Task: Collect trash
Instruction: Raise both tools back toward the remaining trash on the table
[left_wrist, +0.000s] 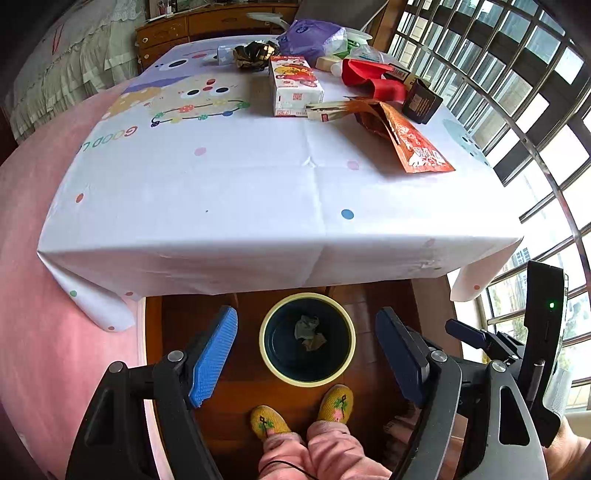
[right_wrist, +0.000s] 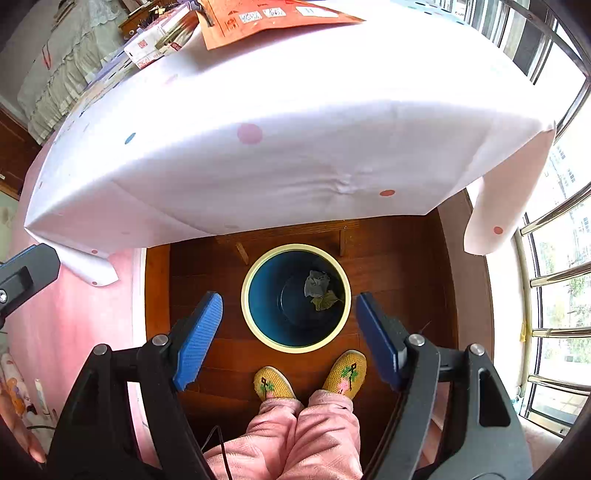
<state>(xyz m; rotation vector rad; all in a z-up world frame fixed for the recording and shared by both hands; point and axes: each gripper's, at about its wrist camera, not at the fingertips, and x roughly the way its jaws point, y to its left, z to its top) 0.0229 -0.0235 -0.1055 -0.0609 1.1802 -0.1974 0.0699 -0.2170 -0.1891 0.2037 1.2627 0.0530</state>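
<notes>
Trash lies up on the table (left_wrist: 221, 221), ahead of and above both my tongs — the orange packet (left_wrist: 406, 140) nearest, its long axis running away from me toward the right edge. My left gripper (left_wrist: 306, 354) and right gripper (right_wrist: 290, 332) hang spread and empty over the bin (right_wrist: 295, 345). The right one looks nearer. The far pile is jumbled and hard to sort out.

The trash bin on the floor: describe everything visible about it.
The trash bin is round, with a dark blue inside and a pale yellow rim, probably plastic. It stands upright and open on the wooden floor, just before the table's draped edge, with the person's yellow slippers close beside it. Crumpled scraps, grey and greenish, lie at its bottom. Both tongs hang open above, touching nothing.
</notes>
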